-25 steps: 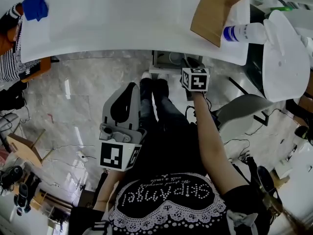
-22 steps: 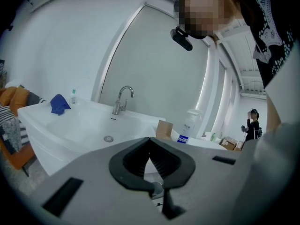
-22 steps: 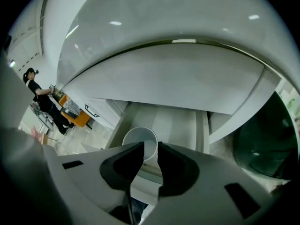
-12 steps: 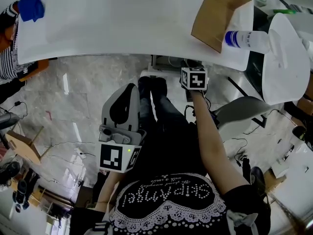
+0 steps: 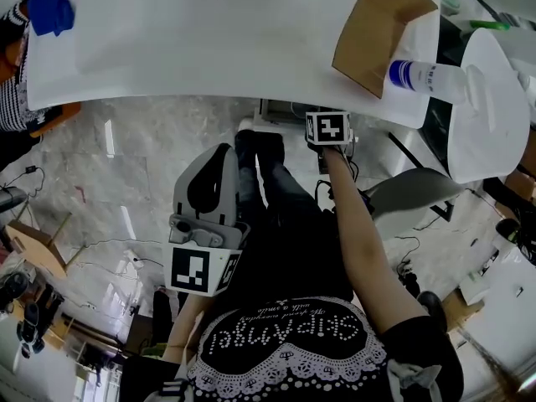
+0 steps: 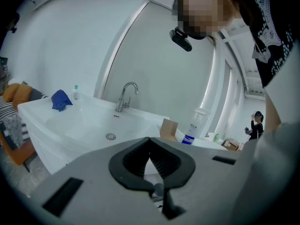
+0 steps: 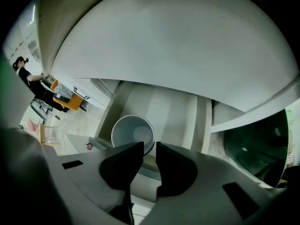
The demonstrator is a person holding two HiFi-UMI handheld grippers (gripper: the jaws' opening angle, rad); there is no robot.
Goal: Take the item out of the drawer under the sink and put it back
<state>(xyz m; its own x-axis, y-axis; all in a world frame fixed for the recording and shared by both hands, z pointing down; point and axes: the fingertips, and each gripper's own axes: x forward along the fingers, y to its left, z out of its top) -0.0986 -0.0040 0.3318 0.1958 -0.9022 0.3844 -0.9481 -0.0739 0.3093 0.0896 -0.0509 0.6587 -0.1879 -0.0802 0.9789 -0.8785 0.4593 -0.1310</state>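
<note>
Right gripper view looked down beneath the sink (image 7: 187,46) into the drawer (image 7: 173,111), where the white cup (image 7: 129,132) stood, its rim showing in the narrow gap of the right gripper (image 7: 150,146), whose jaws had just been opening (no squeeze visible), while the left gripper (image 6: 150,140) hung pinched together, empty.

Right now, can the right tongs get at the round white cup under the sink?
Probably yes: the right tongs point down over the cup, jaws apart and just opened a little wider, with nothing between them and its rim.
</note>
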